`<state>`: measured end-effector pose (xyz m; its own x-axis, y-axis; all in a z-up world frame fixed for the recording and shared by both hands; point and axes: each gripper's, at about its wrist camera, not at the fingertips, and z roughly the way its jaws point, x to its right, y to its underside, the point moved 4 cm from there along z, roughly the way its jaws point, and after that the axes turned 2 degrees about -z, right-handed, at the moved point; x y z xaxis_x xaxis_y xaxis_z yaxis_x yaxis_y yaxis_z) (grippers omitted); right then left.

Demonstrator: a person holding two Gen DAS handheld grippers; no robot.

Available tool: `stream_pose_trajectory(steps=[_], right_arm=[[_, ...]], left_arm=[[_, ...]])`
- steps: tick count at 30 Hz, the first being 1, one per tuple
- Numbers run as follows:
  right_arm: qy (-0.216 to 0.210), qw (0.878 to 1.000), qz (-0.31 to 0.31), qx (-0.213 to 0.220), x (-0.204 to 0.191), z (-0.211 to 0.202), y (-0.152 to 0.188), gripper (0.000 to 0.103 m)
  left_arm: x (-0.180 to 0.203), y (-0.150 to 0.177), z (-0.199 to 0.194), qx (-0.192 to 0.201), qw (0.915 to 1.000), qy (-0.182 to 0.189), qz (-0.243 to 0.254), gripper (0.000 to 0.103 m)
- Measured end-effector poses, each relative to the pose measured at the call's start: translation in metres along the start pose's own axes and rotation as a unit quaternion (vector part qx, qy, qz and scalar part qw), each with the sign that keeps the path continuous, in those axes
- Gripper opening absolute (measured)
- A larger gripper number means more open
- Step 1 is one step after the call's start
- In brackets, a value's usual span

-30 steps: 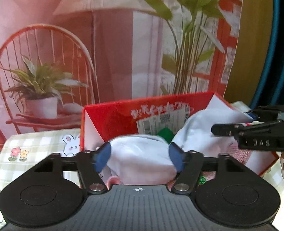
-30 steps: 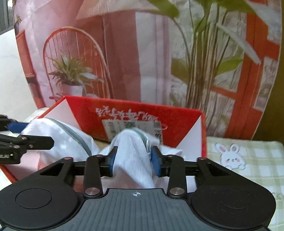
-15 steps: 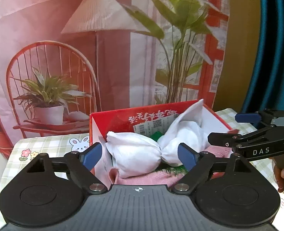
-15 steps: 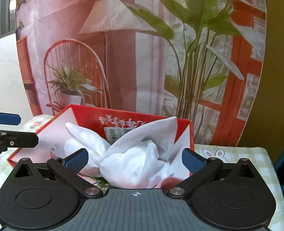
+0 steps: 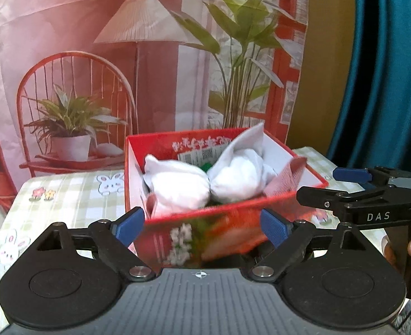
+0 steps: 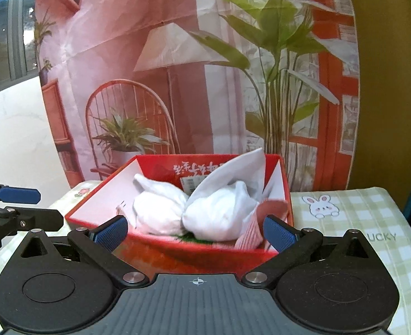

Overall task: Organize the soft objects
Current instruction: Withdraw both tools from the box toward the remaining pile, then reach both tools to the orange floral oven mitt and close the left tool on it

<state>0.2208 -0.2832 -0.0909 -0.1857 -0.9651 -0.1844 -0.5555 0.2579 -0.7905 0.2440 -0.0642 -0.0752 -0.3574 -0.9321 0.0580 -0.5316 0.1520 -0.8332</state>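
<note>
Inside the glossy red cardboard box [image 6: 194, 247] sit two puffy knotted white cloth bundles [image 6: 205, 212], both hand-held grippers released

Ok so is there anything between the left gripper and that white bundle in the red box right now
Yes. The near wall of the red box stands between the open left gripper and the white bundle, which lies inside, behind and partly above the near rim. Coming from above, nothing visible blocks it.

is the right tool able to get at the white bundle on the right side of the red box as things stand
Probably yes. The right tool is open and faces the red box, whose top is open. The right white bundle rises above the near wall with nothing over it.
</note>
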Motion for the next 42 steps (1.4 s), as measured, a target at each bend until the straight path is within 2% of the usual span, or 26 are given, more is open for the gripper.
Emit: stream_pose_trajectory(steps=[7, 11, 21, 33, 42], right_arm=[[-0.001, 1.000, -0.019, -0.004, -0.017, -0.027, 0.033, 0.103], [-0.012, 1.000, -0.013, -0.006, -0.023, -0.042, 0.053, 0.103], [-0.007, 1.000, 0.010, -0.015, -0.031, -0.073, 0.103, 0.103], [0.018, 1.000, 0.010, -0.016, -0.033, -0.091, 0.132, 0.103], [0.004, 0.999, 0.019, -0.033, -0.031, -0.092, 0.145, 0.103]], left_arm=[[0.003, 0.036, -0.018, -0.009, 0.9998, 0.006, -0.018, 0.091], [0.003, 0.052, -0.027, -0.013, 0.9992, 0.008, -0.037, 0.091], [0.010, 0.088, -0.042, -0.020, 0.9978, 0.002, -0.063, 0.091], [0.010, 0.117, -0.048, -0.036, 0.9960, -0.007, -0.081, 0.091], [0.007, 0.125, -0.048, -0.050, 0.9948, -0.011, -0.088, 0.091]])
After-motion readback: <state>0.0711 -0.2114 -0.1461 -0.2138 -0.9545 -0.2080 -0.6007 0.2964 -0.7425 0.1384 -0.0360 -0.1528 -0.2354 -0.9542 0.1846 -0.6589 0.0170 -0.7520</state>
